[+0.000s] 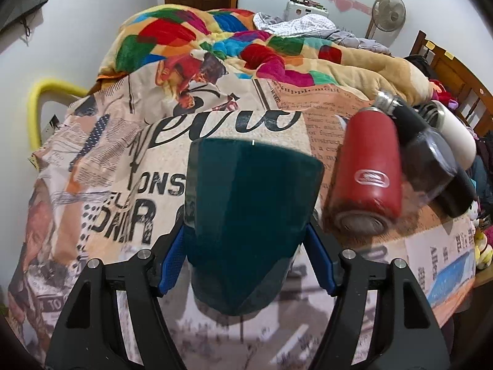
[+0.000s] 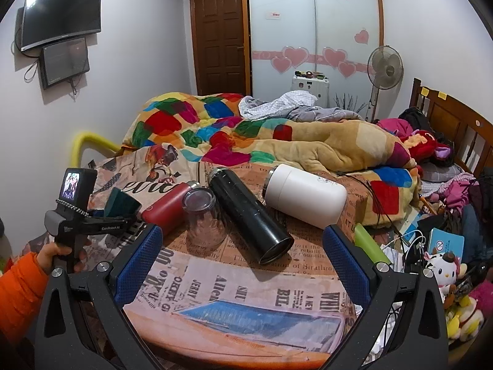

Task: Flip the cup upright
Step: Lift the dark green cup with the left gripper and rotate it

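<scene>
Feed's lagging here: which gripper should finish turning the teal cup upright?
Left. The left gripper already has its jaws clamped on the teal cup, held above the table. The right gripper is open and empty, farther right, facing the black flask.

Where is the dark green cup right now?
The dark green cup is clamped in the left tongs, lifted over the newspaper-print tablecloth, left of the red bottle lying on its side.
</scene>
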A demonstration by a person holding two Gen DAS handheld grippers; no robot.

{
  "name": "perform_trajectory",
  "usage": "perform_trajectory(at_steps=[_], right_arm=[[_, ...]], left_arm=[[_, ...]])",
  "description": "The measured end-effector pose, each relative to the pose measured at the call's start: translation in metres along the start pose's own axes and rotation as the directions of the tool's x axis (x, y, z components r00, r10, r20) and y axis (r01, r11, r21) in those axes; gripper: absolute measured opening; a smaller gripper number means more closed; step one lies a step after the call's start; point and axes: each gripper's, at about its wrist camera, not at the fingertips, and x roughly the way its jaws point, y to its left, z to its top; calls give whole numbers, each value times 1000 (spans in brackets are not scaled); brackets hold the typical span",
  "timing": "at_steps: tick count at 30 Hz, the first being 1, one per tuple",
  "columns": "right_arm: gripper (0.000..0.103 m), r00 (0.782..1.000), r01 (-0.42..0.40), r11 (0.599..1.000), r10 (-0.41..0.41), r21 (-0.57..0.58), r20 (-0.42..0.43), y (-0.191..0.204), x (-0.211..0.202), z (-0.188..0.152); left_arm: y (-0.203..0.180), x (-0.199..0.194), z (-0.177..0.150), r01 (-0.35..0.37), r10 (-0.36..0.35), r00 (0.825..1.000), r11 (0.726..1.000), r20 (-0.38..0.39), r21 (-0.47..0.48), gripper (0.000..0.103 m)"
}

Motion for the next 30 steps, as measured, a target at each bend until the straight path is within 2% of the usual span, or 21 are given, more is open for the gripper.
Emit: perform_trajectory(at_steps=[10, 20, 26, 30], right_arm=[[103, 999, -10, 1000, 10, -2, 32, 3, -25, -2], [103, 996, -17, 1000, 17, -1, 91, 2, -58, -5], [103, 993, -14, 1000, 13, 8, 120, -5, -72, -9], [103, 992, -12, 1000, 10, 18, 125, -14, -77, -12]], left_arm=[[-31, -80, -10, -11, 4, 994, 998, 111, 64, 70], [-92, -160, -16, 49, -83, 972, 986, 219, 159, 70], [-129, -177, -26, 99, -145, 967, 972, 209, 215, 70], [-155, -169, -38, 146, -188, 969, 958, 157, 246, 70]])
